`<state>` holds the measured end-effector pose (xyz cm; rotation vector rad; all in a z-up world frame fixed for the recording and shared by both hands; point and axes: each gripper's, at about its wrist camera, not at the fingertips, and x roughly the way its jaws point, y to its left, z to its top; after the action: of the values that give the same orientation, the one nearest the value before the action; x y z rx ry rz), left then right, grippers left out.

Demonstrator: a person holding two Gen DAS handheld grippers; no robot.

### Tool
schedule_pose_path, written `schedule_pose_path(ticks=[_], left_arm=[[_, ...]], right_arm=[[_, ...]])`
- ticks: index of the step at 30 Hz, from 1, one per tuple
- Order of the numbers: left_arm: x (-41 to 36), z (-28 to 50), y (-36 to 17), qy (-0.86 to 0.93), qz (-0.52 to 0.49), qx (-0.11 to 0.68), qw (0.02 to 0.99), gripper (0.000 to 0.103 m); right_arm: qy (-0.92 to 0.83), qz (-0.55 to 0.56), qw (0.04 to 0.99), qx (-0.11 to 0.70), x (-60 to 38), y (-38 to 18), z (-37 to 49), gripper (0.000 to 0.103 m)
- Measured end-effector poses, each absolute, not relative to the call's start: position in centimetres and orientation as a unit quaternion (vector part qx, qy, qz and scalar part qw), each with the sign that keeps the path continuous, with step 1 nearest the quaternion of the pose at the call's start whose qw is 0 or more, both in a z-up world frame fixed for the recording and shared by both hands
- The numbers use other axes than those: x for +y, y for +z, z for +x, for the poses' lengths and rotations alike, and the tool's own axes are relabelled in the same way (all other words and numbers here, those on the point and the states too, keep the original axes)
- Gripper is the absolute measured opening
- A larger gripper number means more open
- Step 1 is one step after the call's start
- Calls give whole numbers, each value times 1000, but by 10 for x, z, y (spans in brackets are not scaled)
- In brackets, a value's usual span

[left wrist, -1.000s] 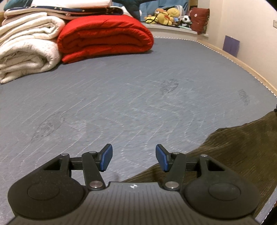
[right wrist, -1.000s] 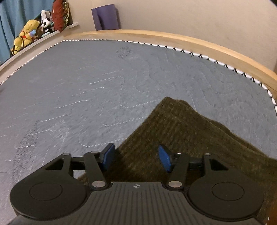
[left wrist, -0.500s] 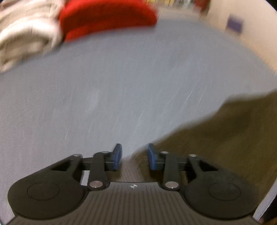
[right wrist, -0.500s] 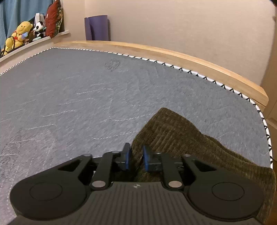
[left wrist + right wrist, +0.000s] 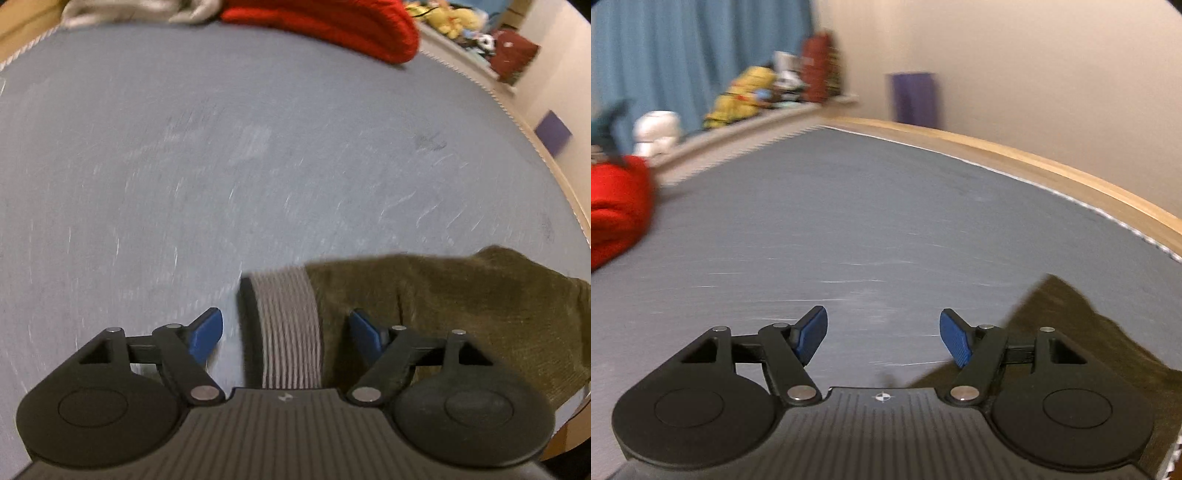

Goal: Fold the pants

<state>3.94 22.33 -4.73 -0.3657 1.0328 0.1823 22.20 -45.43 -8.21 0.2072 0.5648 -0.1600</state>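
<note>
Olive corduroy pants (image 5: pixel 461 295) (no readable label) between the opening left hand-held gripper (image 5: pixel 286 332); right hand-held gripper (image 5: pixel 882 338) opening, empty.

Pants (image 5: pixel 461 314): dark olive-brown corduroy, lying crumpled on the grey mattress (image 5: pixel 258 166). Grey ribbed waistband (image 5: pixel 288 325) turned up, running lengthwise between the blue pads of the left tongs (image 5: pixel 286 332), touching neither; tong jaws opening. Bulk of the fabric spreads right of the left tongs, under the right pad. In the right wrist view, a peaked fold (image 5: pixel 1071 314) sits low and right of the right tongs (image 5: pixel 882 339), nothing between those opening jaws.
</note>
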Motion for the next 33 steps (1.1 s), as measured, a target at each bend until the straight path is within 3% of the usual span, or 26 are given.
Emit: schedule_pose_path(ticks=[8, 10, 12, 16, 19, 26, 33], left_arm=[[219, 20, -54, 62, -195, 493, 846, 81], [217, 14, -54, 54, -194, 489, 849, 67], [213, 10, -55, 49, -193, 485, 851, 61], [201, 6, -45, 46, -132, 476, 868, 47], [199, 4, -39, 41, -111, 467, 877, 38], [195, 2, -31, 32, -92, 456, 885, 36], [199, 5, -31, 31, -98, 457, 884, 36]], right_arm=[[160, 2, 951, 265, -305, -55, 138, 71], [221, -37, 938, 264, -266, -60, 113, 70], [281, -77, 919, 266, -229, -72, 86, 68], [363, -137, 880, 273, -171, -95, 38, 48], [412, -175, 857, 255, -141, -104, 4, 48], [515, -265, 790, 201, -106, -119, -53, 56], [513, -317, 775, 190, -98, -132, -70, 52]])
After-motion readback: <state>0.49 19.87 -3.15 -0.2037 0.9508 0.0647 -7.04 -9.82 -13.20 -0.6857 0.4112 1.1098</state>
